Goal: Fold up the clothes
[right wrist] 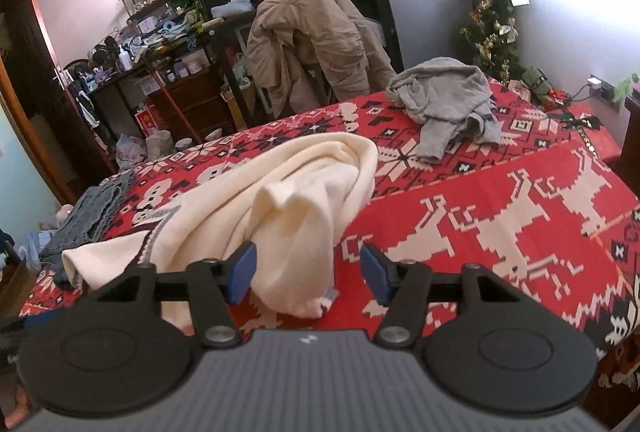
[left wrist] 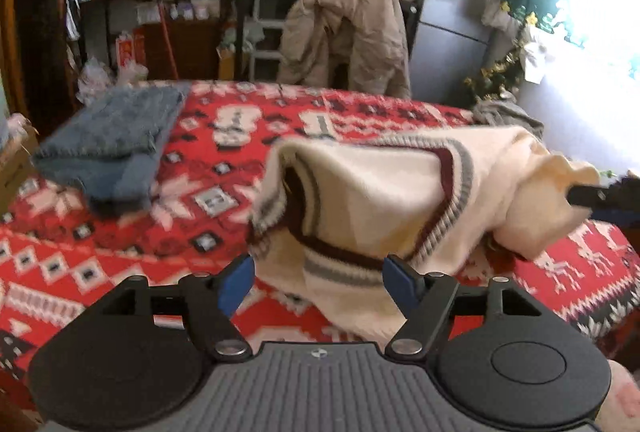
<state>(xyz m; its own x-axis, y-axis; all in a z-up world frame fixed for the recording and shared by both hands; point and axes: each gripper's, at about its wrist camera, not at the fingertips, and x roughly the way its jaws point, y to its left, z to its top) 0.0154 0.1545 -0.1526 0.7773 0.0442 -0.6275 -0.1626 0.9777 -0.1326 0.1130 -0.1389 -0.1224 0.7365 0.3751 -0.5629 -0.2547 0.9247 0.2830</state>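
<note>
A cream knit sweater (left wrist: pixel 372 200) with maroon and grey striped trim lies bunched on the red patterned blanket (left wrist: pixel 120 232); it also shows in the right wrist view (right wrist: pixel 296 200). My left gripper (left wrist: pixel 318 282) is open, its blue pads on either side of the sweater's striped hem, not closed on it. My right gripper (right wrist: pixel 307 274) is open, with a hanging cream fold of the sweater between its pads. The right gripper's finger shows at the sweater's right end in the left wrist view (left wrist: pixel 588 196).
A folded blue-grey garment (left wrist: pixel 108 148) lies at the blanket's far left. A crumpled grey garment (right wrist: pixel 448 100) lies at the far right. A beige jacket on a chair (right wrist: pixel 312 44), shelves, a fridge (left wrist: pixel 452 12) and a small Christmas tree (right wrist: pixel 492 32) stand beyond the bed.
</note>
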